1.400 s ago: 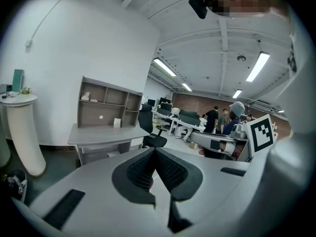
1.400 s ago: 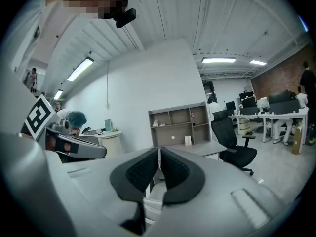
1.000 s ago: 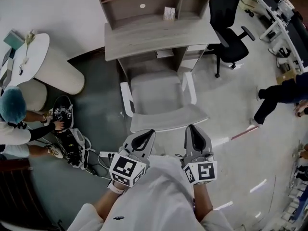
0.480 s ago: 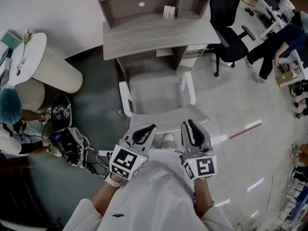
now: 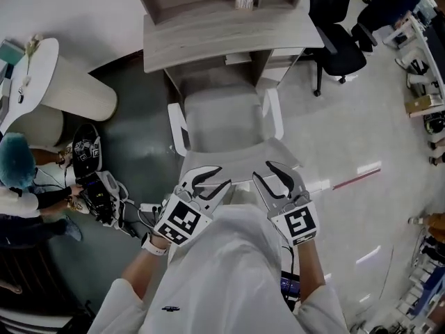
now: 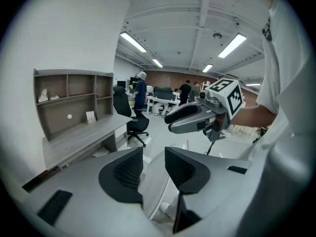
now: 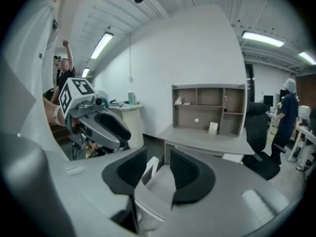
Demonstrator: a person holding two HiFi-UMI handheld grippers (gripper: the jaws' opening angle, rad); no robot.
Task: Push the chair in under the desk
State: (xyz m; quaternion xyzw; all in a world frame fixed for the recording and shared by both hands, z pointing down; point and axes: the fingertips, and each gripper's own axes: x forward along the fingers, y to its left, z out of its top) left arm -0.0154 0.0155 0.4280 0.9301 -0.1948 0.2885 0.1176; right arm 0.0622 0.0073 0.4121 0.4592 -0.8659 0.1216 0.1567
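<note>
A grey chair (image 5: 226, 124) with white armrests stands facing the grey desk (image 5: 229, 37), its seat partly under the desktop. The top of its backrest (image 5: 240, 165) lies just ahead of both grippers. My left gripper (image 5: 208, 183) and right gripper (image 5: 274, 179) sit side by side at that edge. Both sets of jaws are opening. In the left gripper view the backrest edge (image 6: 154, 184) shows in the gap of the left gripper (image 6: 153, 164), untouched by the pads. In the right gripper view the right gripper (image 7: 158, 164) likewise straddles the chair (image 7: 160, 179) without pressing it.
A black office chair (image 5: 337, 44) stands right of the desk. A round white table (image 5: 49, 89) is at the left. Below it, a person in a blue cap (image 5: 17, 165) crouches by gear and cables (image 5: 101, 204). A red-and-white strip (image 5: 354, 178) lies on the floor to the right.
Both grippers' jaws have gone from shut to parted at the backrest top. The person at the right has walked up toward the far workbenches.
</note>
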